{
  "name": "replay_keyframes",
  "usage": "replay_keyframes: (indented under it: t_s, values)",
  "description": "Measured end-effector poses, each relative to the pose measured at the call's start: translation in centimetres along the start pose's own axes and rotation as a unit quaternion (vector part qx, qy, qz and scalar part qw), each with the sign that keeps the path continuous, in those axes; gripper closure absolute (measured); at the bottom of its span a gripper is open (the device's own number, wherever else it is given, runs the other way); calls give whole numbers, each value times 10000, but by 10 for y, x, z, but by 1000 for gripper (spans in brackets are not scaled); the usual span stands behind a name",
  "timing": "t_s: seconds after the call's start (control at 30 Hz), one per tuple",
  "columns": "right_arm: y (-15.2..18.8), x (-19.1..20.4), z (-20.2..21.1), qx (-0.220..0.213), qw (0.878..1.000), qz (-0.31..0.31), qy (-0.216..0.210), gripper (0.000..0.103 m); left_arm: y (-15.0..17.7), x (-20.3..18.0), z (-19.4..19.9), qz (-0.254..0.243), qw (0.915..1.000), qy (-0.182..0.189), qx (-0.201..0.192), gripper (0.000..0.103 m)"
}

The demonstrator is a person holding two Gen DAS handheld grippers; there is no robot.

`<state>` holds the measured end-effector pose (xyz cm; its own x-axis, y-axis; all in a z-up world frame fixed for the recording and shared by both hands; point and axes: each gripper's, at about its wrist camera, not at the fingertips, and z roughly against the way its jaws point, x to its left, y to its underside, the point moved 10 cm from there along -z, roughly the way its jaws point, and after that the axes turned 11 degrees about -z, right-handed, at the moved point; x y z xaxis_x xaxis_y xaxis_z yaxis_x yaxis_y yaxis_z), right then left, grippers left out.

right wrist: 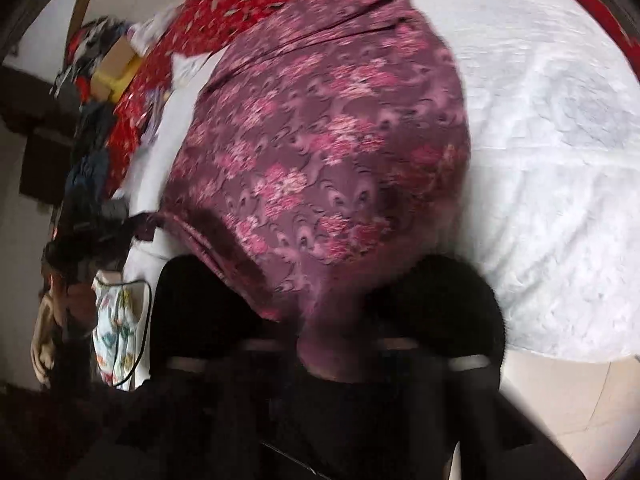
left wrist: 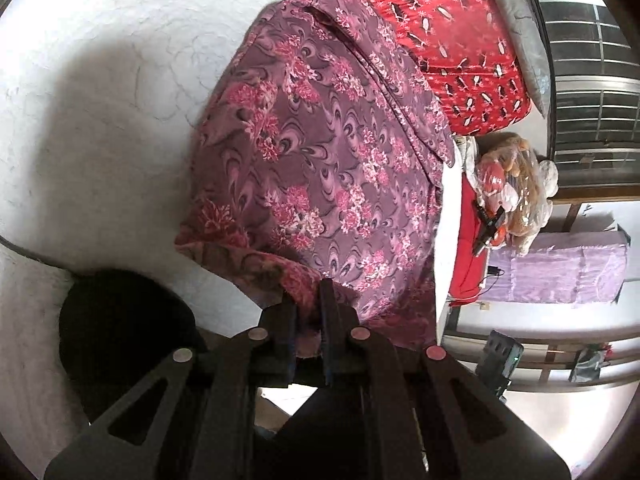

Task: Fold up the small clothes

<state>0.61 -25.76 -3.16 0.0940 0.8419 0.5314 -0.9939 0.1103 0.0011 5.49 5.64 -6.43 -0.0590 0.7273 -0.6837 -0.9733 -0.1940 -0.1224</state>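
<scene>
**Two grippers, one purple garment pinched at its near hem**

Both of your tools have hold of the same cloth. Your left gripper [left wrist: 308,312] has its jaws drawn narrow on a folded corner of the purple floral garment [left wrist: 320,152], the fabric bunched between the dark pads. Your right gripper [right wrist: 336,344] is blurred, yet purple cloth gathers into the gap between its fingers, which stand almost together on it.

The garment lies spread on the white bedspread [left wrist: 100,80], reaching from the near edge towards the far side, where its top overlaps a red cloth with a black-and-white print [left wrist: 452,32]. In the right wrist view the bedspread's bare part [right wrist: 540,160] stretches away to the right of the garment.

At the bed's edge in the left wrist view sits a clear plastic bag [left wrist: 516,184] with something orange and red inside; what it is you cannot tell. A heap of mixed clothes [right wrist: 92,80] lies off the bed's left side in the right wrist view.
</scene>
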Motion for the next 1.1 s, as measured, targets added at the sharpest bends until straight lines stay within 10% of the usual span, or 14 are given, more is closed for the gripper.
replay_keyframes:
  t_s: [0.57, 1.1]
  values:
    - [-143, 24, 76, -1664, 9570, -1089, -2110, 99, -114, -27, 38, 224, 9877, 929, -1237, 95]
    - [-358, -27, 23, -2549, 9047, -2275, -2545, 99, -331, -1, -56, 425, 9769, 811, -1930, 95]
